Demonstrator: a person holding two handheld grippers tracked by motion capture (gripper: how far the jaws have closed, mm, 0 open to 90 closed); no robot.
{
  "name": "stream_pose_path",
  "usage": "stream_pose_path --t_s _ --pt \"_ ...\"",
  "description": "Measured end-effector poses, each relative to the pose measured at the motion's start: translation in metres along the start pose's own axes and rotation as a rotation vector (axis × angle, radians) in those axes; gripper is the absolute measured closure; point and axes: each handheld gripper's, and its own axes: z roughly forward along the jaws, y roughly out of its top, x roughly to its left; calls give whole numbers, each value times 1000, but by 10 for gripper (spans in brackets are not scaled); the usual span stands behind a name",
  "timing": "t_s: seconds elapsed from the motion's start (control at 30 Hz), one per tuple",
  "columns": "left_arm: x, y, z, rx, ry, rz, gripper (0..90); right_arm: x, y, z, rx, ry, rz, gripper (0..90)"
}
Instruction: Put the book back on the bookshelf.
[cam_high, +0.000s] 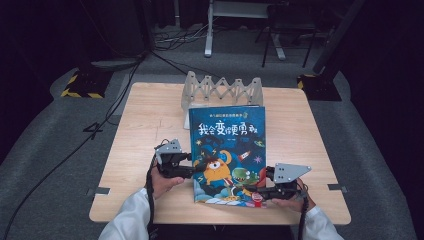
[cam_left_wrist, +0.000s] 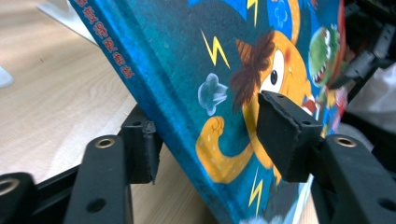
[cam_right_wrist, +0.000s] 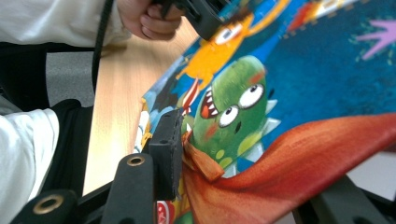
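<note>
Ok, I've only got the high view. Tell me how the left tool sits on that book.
Observer: The left tool straddles the book at its spine edge. One pad presses the orange monster on the cover, the other the back.
Operator: Now the table under it.
Observer: That edge is tilted up off the table.
Operator: And the right tool.
Observer: The right tool has one pad against the cover beside the green monster. Its other jaw is behind the book.
</note>
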Motion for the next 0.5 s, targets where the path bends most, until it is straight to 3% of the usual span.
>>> stream_pose_path --t_s 0.33,0.5 --pt "-26 6 -6 -35 45 140 576 -7 -12 -7 25 -55 62 574" --pt "-34 12 -3 -56 64 158 606 -10 -17 -10 20 -94 63 589"
